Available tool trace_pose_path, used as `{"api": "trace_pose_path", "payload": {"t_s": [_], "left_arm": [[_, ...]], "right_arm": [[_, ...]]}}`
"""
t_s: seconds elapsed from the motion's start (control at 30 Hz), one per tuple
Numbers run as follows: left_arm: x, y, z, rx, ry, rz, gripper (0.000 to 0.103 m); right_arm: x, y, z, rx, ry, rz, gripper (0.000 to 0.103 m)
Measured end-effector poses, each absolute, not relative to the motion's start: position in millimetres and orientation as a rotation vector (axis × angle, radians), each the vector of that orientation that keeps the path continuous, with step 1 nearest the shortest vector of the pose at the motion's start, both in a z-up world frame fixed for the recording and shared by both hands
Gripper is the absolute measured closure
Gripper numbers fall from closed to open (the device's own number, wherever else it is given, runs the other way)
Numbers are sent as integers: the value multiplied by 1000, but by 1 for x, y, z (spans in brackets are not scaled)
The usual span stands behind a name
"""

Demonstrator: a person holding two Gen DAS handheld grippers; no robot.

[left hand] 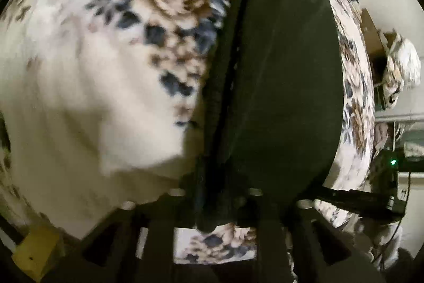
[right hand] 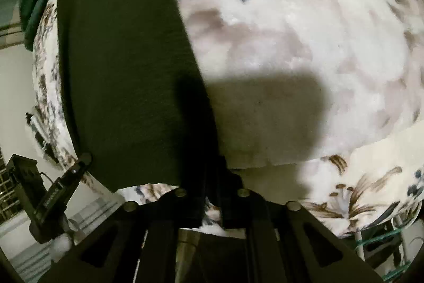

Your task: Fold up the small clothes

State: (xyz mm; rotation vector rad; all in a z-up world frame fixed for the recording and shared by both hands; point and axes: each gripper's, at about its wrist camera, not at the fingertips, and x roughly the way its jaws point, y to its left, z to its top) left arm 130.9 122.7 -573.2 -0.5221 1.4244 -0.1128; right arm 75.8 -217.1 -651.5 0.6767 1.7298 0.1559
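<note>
Nearest the lens, the left gripper (left hand: pixel 214 206) is pinched narrow on the near hem of the dark cloth (left hand: pixel 286 86), which runs from 6 toward 12 o'clock over the floral blanket (left hand: pixel 79 97). The right gripper (right hand: pixel 212 192) looks likewise closed on the cloth's edge, though shadow blurs it. The cloth seems light, limp, non-slippery; corners are the best hold.

No text you can read anywhere, no labels, brands, numbers or signs, markings on the dark device (right hand: pixel 57 196) too blurred
</note>
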Motion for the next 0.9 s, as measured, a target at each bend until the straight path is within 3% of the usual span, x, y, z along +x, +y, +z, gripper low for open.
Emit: {"api": "trace_pose_path", "payload": {"t_s": [0.03,0.07,0.33,0.4,0.43,0.47,0.53,0.57,0.9], "left_arm": [[128,127,-575,-546,1419,-120,48],[126,130,-578,-569,1415,-117,41],[134,107,-617,-606,1476,-204,41],[131,98,-613,-529,1456,-184,48],[129,95,-609,-507,1444,-181,77],[128,93,-605,-482,1443,-160,92],[124,95,-600,-507,1431,-149,96],[122,98,-596,-533,1424,-142,96],[130,104,-536,-661,1364,-202,97]], "right_arm": [[75,-219,-653,698,1729,170,62],[74,-223,-655,722,1723,184,52],[75,-216,-695,854,1754,262,52],[74,-217,-700,908,1730,265,50],[74,-217,-700,928,1718,263,51],[73,-218,-699,936,1702,251,62],[71,-216,-695,936,1686,244,87],[70,-216,-692,943,1680,242,92],[74,-223,-631,988,1621,298,96]]}}
